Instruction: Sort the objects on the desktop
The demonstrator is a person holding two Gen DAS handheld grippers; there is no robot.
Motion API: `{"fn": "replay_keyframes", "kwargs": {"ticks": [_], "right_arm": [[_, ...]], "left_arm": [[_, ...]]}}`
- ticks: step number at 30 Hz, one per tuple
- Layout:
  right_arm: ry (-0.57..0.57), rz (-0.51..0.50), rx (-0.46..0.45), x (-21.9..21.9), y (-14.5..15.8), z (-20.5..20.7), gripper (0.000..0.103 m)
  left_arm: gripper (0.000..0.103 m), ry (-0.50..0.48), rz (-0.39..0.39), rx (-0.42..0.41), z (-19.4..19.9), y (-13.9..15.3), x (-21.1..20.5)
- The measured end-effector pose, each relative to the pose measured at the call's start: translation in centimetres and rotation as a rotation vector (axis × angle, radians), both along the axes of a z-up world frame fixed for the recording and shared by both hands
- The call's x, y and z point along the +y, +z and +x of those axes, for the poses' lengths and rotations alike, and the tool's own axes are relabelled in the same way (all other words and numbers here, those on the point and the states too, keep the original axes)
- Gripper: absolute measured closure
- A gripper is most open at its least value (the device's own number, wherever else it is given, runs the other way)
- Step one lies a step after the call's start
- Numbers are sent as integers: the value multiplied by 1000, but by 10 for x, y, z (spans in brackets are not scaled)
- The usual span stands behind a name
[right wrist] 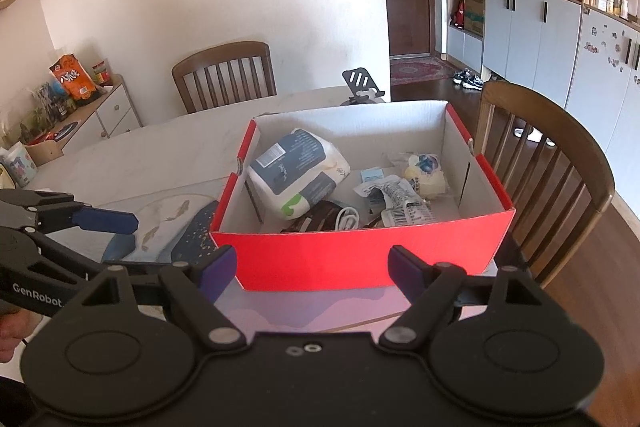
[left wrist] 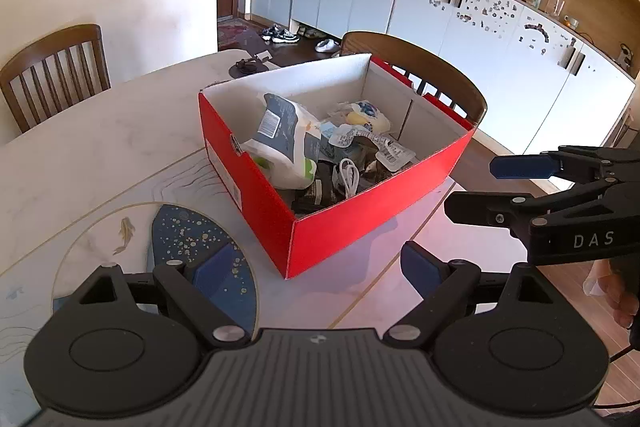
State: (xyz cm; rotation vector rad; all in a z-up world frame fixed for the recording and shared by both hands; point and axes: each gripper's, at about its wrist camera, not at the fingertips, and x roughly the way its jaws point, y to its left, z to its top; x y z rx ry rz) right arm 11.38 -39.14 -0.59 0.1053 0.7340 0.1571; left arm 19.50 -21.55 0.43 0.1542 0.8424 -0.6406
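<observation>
In the left wrist view the left gripper (left wrist: 312, 267) is spread and empty, the red box (left wrist: 340, 223) just beyond it with a corner nearest, and the right gripper (left wrist: 472, 187), also spread, is at the right. In the right wrist view the right gripper (right wrist: 312, 267) faces the box's (right wrist: 360, 259) long near wall squarely, so it looks better placed. This view alone shows the wipes pack (right wrist: 296, 173) at far left, the white cable (right wrist: 347, 218) nearest, and that nothing lies loose on the table (right wrist: 140, 163).

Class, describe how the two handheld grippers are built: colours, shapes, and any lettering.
Both the left gripper and right gripper are matt black plastic with blue finger pads, round pivot discs and silver rivets. White lettering reads "DAS" on the right, "GenRobot" on the left.
</observation>
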Motion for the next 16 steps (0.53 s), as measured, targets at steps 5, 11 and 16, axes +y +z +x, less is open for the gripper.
{"fn": "replay_keyframes", "kwargs": {"ticks": [5,11,16], "right_arm": [[3,5,4,2,0,-1,20],[0,6,5,4,0,-1,20],[-10,5,4,5,2,-3,20]], "left_arm": [[12,-14,6,-9,-2,0,-1],[12,-22,3,-46,-6,3,0],[12,-31,11,-54,-7,4,1]]}}
